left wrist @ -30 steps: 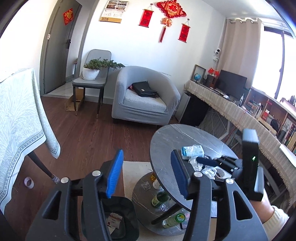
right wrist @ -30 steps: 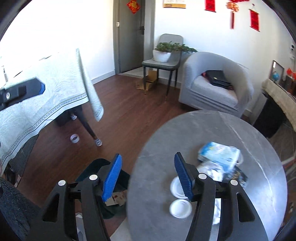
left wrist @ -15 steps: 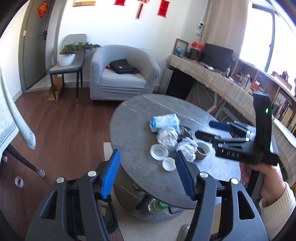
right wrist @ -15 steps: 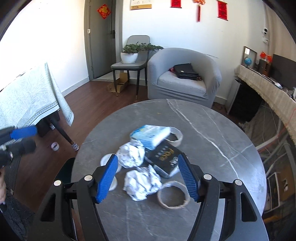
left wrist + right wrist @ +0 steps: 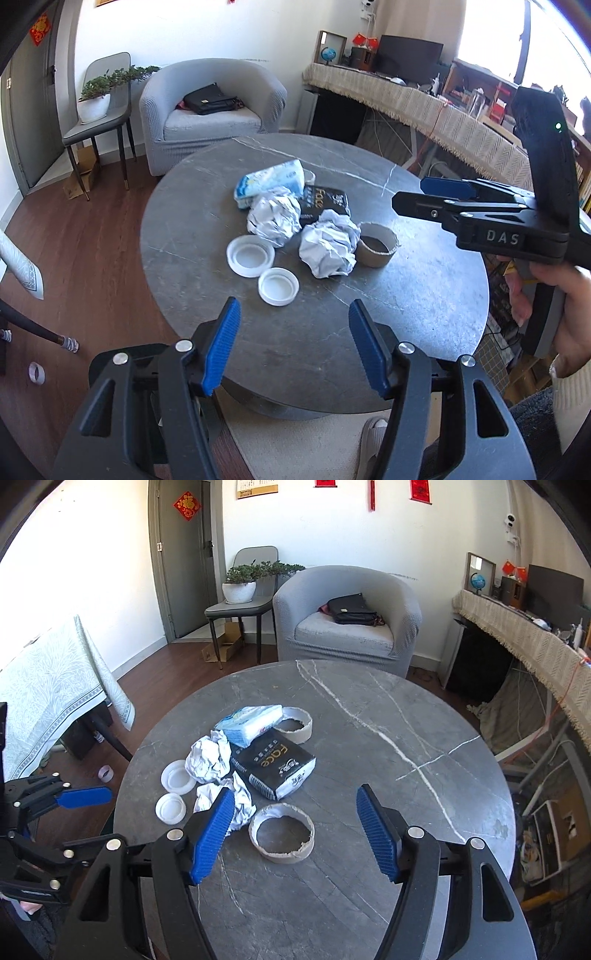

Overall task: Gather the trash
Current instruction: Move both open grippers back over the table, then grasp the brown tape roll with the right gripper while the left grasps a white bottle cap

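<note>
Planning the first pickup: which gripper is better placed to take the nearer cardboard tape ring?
Right. The right gripper is open with the brown cardboard tape ring between its fingers; the left gripper hangs farther back, by the white lids.

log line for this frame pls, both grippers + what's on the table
left gripper: open, empty, over near table edge | right gripper: open, empty, above cardboard ring | round table: trash pile uncollected

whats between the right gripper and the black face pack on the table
In the right wrist view, a cardboard tape ring lies on the table between the open right gripper and the black pack; nothing else sits in that stretch.
</note>
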